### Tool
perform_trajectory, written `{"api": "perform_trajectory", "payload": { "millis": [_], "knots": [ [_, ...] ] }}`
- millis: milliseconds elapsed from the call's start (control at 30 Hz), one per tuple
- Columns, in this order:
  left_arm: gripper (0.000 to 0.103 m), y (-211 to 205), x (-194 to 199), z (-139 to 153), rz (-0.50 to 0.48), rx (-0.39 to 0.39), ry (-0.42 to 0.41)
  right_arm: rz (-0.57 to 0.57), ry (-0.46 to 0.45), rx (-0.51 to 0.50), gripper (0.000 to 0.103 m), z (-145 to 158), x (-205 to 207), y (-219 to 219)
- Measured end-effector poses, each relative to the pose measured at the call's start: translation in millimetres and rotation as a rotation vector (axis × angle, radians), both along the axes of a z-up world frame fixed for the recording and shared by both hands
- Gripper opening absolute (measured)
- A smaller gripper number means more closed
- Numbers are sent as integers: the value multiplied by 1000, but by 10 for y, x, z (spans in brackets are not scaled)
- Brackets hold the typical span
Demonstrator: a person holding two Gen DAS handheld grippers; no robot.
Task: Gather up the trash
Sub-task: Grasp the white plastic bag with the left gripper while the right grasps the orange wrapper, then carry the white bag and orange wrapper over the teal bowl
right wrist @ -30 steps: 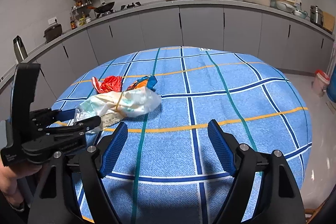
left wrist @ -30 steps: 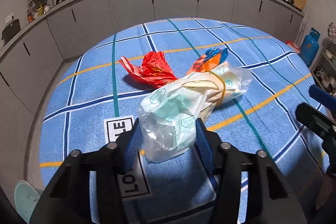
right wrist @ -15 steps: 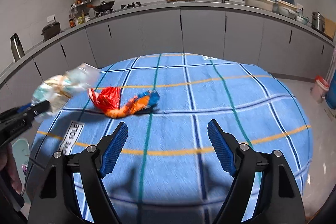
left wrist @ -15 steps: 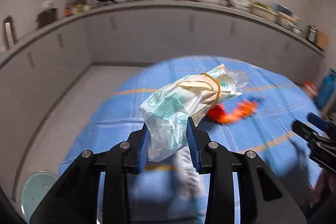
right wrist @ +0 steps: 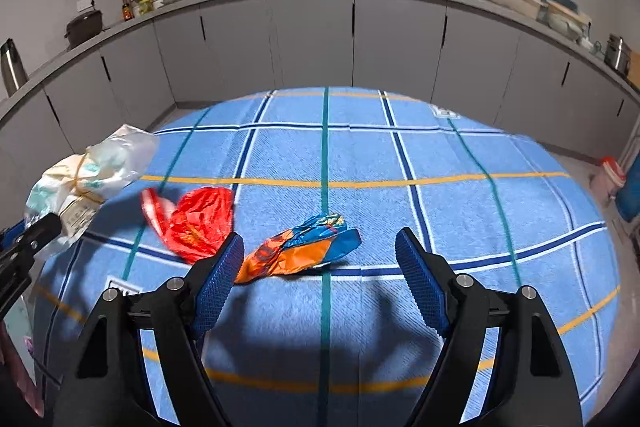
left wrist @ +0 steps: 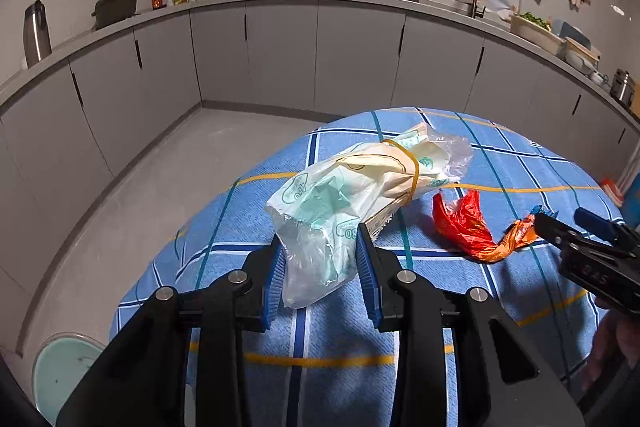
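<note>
My left gripper (left wrist: 320, 267) is shut on a clear plastic bag (left wrist: 352, 195) with white and green packaging, tied by a rubber band, and holds it above the table's left edge. The bag also shows at the left of the right wrist view (right wrist: 88, 175). A red wrapper (right wrist: 196, 223) and an orange and blue wrapper (right wrist: 304, 247) lie on the blue checked tablecloth (right wrist: 400, 155). My right gripper (right wrist: 320, 271) is open just above and around the orange and blue wrapper. In the left wrist view the red wrapper (left wrist: 460, 223) lies to the right.
A pale green bin (left wrist: 64, 371) stands on the floor at the lower left, below the table's edge. Grey kitchen cabinets (right wrist: 312, 39) run around the room behind the table. A red-lidded container (right wrist: 608, 175) sits on the floor at the right.
My left gripper lifted the bag off the table and swung it left toward the table's edge. My right gripper moved forward over the orange and blue wrapper.
</note>
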State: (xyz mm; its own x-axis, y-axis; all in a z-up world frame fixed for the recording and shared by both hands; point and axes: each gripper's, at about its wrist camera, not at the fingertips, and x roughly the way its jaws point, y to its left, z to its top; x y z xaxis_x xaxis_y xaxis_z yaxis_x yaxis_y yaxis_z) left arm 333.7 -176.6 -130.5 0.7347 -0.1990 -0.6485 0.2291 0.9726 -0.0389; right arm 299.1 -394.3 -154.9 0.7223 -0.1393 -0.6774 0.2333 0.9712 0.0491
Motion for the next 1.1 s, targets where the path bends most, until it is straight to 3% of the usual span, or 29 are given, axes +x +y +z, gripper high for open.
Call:
{"api": "perform_trajectory", "payload": {
  "millis": [67, 133, 167, 233, 267, 367, 867, 967, 1100],
  "knots": [
    [34, 5, 3, -25, -4, -4, 5, -10, 17, 3, 76, -55, 43, -31],
    [34, 7, 17, -40, -10, -8, 11, -1, 34, 26, 63, -100, 77, -55],
    [34, 1, 15, -50, -14, -9, 15, 7, 48, 37, 52, -128, 96, -62],
    [34, 15, 16, -55, -19, -11, 17, 14, 46, 43, 48, -136, 92, -67],
    [34, 11, 9, -56, -22, -11, 17, 18, 42, 44, 39, -122, 81, -65],
    [34, -13, -19, -46, -32, -9, 15, 31, 32, 49, 32, -94, 46, -64],
    [34, 151, -418, 209, -21, -19, -38, 67, -84, 27, 27, 193, -457, 41],
    [34, 233, -536, 270, -11, -30, -45, 65, -102, 30, 18, 271, -597, 61],
    [34, 318, -737, 349, -9, -31, -58, 75, -116, 30, 16, 346, -730, 118]
  ]
}}
